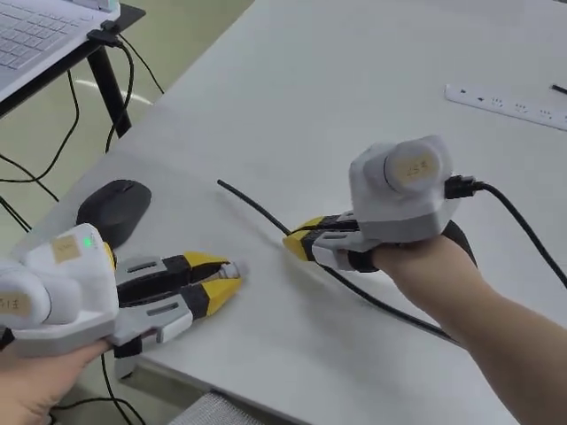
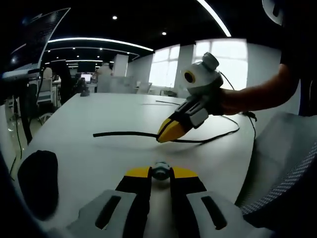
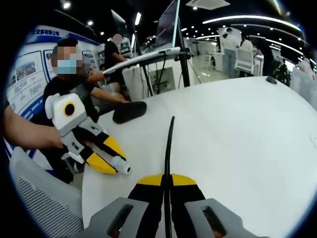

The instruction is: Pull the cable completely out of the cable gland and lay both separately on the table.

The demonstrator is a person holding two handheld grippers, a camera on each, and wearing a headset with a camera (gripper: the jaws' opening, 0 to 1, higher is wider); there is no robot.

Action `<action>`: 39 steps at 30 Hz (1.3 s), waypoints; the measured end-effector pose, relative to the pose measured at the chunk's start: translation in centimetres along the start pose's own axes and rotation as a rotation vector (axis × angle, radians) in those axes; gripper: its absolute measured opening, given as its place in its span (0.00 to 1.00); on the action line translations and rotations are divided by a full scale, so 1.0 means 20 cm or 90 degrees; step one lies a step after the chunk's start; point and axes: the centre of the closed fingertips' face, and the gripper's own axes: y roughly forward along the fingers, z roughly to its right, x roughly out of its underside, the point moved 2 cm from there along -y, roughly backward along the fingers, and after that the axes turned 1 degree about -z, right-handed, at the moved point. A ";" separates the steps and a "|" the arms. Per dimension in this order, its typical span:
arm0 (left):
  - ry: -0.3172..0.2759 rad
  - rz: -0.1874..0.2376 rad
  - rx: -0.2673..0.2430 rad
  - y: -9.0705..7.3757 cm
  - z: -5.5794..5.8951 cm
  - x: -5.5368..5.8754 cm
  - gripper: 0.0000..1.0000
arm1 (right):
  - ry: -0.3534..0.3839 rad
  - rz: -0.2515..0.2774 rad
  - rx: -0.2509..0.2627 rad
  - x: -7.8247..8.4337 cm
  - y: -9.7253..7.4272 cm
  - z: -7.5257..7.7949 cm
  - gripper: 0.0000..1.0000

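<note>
A thin black cable [image 1: 252, 205] lies across the white table [image 1: 337, 80], and my right gripper [image 1: 291, 243] is shut on it partway along. In the right gripper view the cable [image 3: 170, 144] runs straight out from the shut jaws of my right gripper [image 3: 167, 177], with its free end bare. My left gripper [image 1: 232, 276] hovers at the table's near left, shut on a small grey cable gland [image 1: 235, 268]. The gland [image 2: 160, 169] sits pinched at the left gripper's tips [image 2: 160, 173], apart from the cable [image 2: 124, 133]. The two grippers point at each other, a short gap between them.
A black mouse [image 1: 113, 210] lies left of the cable's free end. A white power strip [image 1: 509, 104] lies at the far right. A laptop [image 1: 40, 31] stands on a dark side stand beyond the table's left edge. A mesh chair [image 2: 282, 173] is near the front edge.
</note>
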 end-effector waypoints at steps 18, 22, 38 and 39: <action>-0.025 0.022 -0.019 -0.01 -0.03 0.01 0.16 | -0.106 -0.023 0.092 0.02 0.04 0.06 0.02; -0.023 0.021 -0.026 0.00 -0.02 0.01 0.24 | -0.089 -0.018 0.082 0.02 0.04 0.06 0.11; -0.054 0.049 -0.028 0.03 -0.02 -0.13 0.99 | -0.031 0.043 0.100 -0.03 0.00 0.08 0.94; -0.042 0.041 -0.029 0.03 -0.02 -0.15 1.00 | -0.027 0.052 0.102 -0.03 -0.01 0.09 0.95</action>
